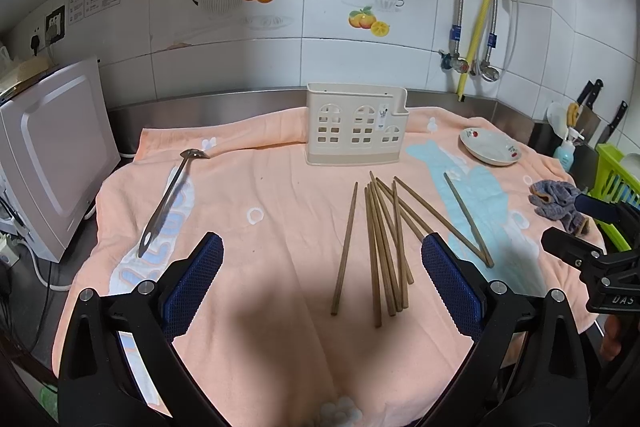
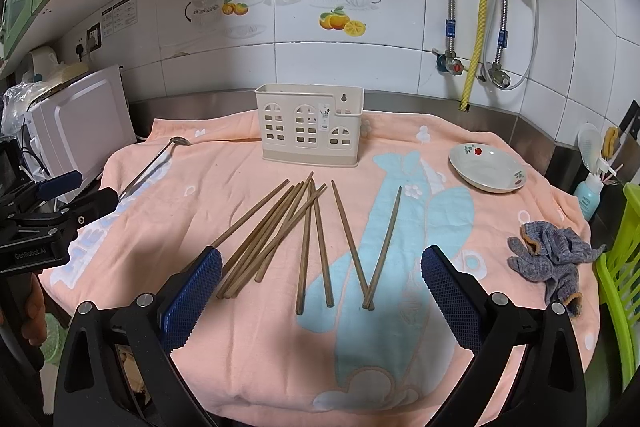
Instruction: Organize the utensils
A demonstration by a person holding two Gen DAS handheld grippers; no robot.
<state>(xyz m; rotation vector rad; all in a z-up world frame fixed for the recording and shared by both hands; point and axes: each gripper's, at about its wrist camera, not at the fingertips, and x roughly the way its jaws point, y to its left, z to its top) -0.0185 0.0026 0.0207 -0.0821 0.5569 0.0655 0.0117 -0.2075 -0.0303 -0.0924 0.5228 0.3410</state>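
Several wooden chopsticks (image 1: 380,243) (image 2: 280,231) lie scattered on the peach towel (image 1: 260,187) (image 2: 224,347), in front of a cream utensil holder (image 1: 354,123) (image 2: 308,125) with window cut-outs. A metal ladle (image 1: 168,199) (image 2: 154,161) rests on the towel's left side. My left gripper (image 1: 322,283) hovers open above the near ends of the chopsticks, nothing between its blue pads. My right gripper (image 2: 322,291) is open too, over the chopsticks' near ends. Each gripper shows at the edge of the other's view.
A small white dish (image 1: 490,146) (image 2: 486,167) and a grey crumpled cloth (image 1: 560,203) (image 2: 552,259) sit at the right. A white appliance (image 1: 52,155) (image 2: 80,119) stands at left, a green basket (image 1: 616,187) (image 2: 622,267) at right. Pipes and valves run down the tiled wall.
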